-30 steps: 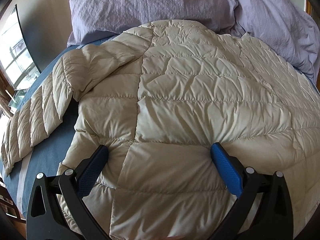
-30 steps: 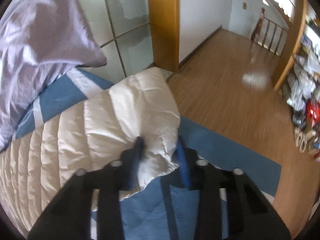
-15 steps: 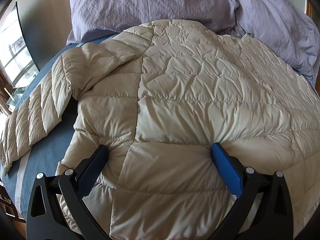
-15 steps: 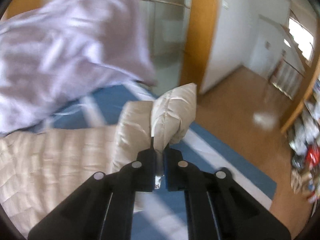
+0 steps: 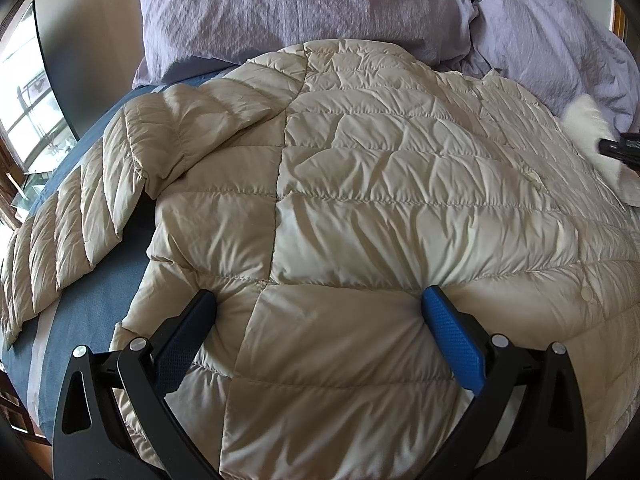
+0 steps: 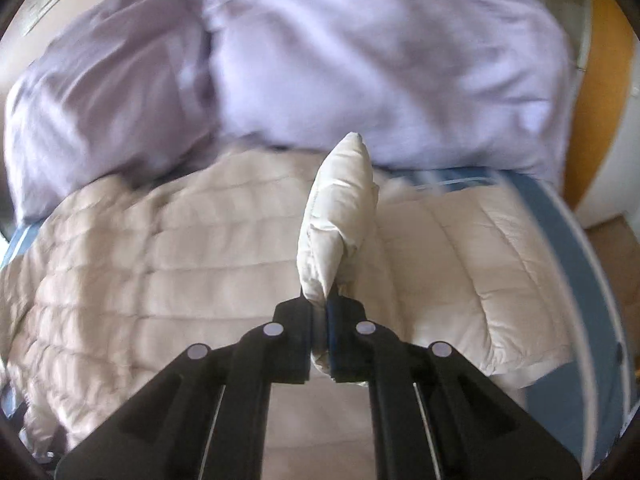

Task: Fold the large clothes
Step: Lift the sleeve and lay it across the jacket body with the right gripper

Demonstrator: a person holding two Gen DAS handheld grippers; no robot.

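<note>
Right wrist view motion-blurred: lilac pillows (image 6: 360, 52) smeared, quilting on cream down jacket (image 6: 168, 256) soft. Jacket hem cut off by bottom edge of left wrist view. Right gripper (image 5: 624, 148) just a dark blurred sliver at that view's right edge.

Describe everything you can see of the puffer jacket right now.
The puffer jacket is cream, shiny and quilted in stitched bands. It lies spread flat on the blue bed cover, its top against the lilac pillows. One sleeve trails out to the side. The left gripper stands open, its fingers pressing into the hem. The right gripper is shut on the other sleeve's cuff, lifted over the body.
</note>
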